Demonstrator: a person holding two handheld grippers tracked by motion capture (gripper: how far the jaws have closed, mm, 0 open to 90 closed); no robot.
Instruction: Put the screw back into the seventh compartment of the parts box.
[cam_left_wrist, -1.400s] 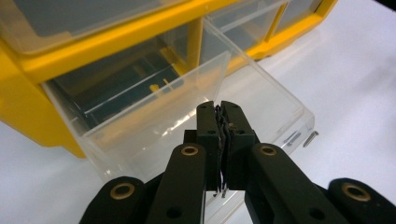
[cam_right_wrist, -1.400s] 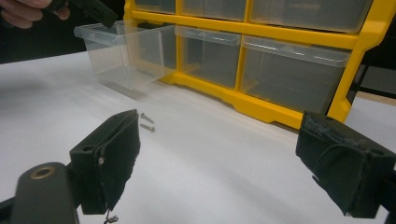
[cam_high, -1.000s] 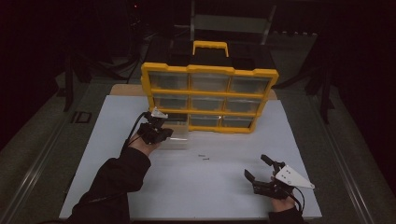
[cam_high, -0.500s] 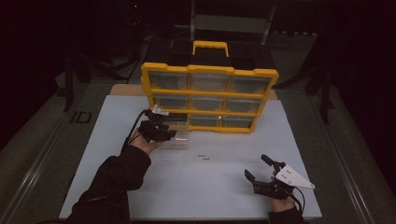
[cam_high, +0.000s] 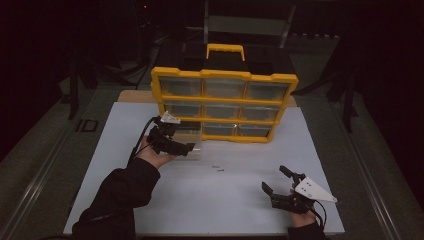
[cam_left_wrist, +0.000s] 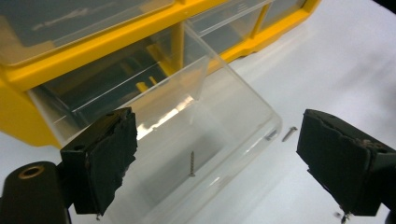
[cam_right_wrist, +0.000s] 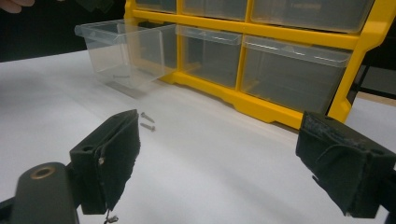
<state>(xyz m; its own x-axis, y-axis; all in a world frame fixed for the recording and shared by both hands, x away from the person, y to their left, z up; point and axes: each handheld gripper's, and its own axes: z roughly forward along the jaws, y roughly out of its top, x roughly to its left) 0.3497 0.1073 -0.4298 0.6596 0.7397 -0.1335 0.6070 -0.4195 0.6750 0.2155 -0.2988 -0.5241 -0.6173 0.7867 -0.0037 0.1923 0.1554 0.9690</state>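
Since a second ago, my left gripper (cam_high: 187, 148) has shifted only slightly at the pulled-out clear drawer (cam_left_wrist: 205, 140); my right gripper (cam_high: 278, 181) has stayed put near the desk's (cam_high: 240, 200) front edge.

1. Left gripper: jaws wide open, holding nothing, poised over the drawer's front.
2. Right gripper: jaws wide open, empty, well apart from the yellow organiser cabinet (cam_high: 225, 75).
3. Drawer: drawn out of the bottom-left bay of the cabinet, its base on the white desk.
4. Left gripper view: one screw (cam_left_wrist: 191, 164) lies inside the drawer; another screw (cam_left_wrist: 289, 134) lies on the desk just beside the drawer's front corner.
5. Right gripper view: two loose screws (cam_right_wrist: 147, 121) lie side by side on the desk, near the drawer.
6. No readable brand, label or writing on the cabinet or drawers.
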